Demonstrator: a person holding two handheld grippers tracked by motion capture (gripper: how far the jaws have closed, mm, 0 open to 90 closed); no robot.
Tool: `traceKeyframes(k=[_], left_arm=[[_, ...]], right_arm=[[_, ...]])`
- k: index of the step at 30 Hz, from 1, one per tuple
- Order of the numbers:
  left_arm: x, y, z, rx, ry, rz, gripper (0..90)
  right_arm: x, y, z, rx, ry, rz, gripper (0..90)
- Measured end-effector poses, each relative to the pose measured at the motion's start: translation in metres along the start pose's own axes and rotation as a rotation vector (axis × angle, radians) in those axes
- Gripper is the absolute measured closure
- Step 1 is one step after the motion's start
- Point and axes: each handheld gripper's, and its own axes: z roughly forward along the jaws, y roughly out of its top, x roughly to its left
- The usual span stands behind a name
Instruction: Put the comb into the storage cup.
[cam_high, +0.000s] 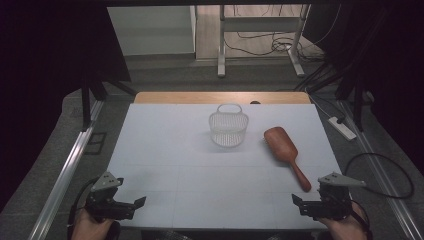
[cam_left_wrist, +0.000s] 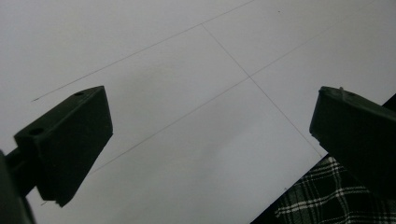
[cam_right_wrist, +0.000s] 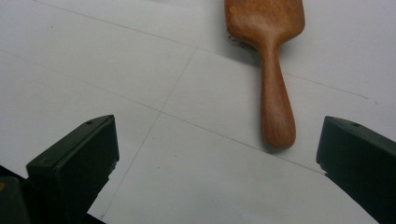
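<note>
White table (cam_high: 165, 150) under dim light, wooden hairbrush (cam_high: 286, 153) beside mesh basket (cam_high: 229, 126).

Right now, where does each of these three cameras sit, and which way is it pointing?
High view: above the person's side, looking forward and down on the white table; both hands, left gripper and right gripper show.
Left gripper view: rides the left gripper, facing bare tabletop between open jaws.
Right gripper view: rides the right gripper, facing the reddish-brown wooden hairbrush between open jaws.
Shared: the hairbrush also appears in the high view, right of the white wire basket.
</note>
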Motion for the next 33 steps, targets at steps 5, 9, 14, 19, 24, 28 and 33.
traceKeyframes(k=[5, 9, 14, 19, 24, 28, 33], left_arm=[[0.000, 0.000, 0.000, 0.003, -0.001, 0.001, 0.4], [-0.001, 0.001, 0.001, 0.012, 0.005, 0.018, 0.4], [-0.001, 0.001, 0.002, 0.015, 0.007, 0.013, 0.5], [-0.001, 0.001, 0.002, 0.017, 0.007, 0.012, 0.5], [-0.002, 0.001, 0.002, 0.022, 0.009, 0.020, 0.5], [-0.002, 0.001, 0.002, 0.022, 0.011, 0.025, 0.4], [-0.002, 0.001, 0.002, 0.022, 0.009, 0.026, 0.4]], right_arm=[[-0.001, 0.003, -0.002, -0.030, 0.049, 0.008, 0.3], [-0.003, 0.005, -0.001, -0.036, 0.037, 0.011, 0.0], [-0.005, 0.006, 0.001, -0.014, 0.047, 0.013, 0.0], [-0.007, 0.011, 0.003, -0.007, 0.057, 0.018, 0.0], [-0.011, 0.017, 0.006, -0.014, 0.067, 0.023, 0.0], [-0.012, 0.020, 0.010, -0.002, 0.076, 0.010, 0.0], [-0.012, 0.025, 0.016, 0.022, 0.062, -0.002, 0.0]])
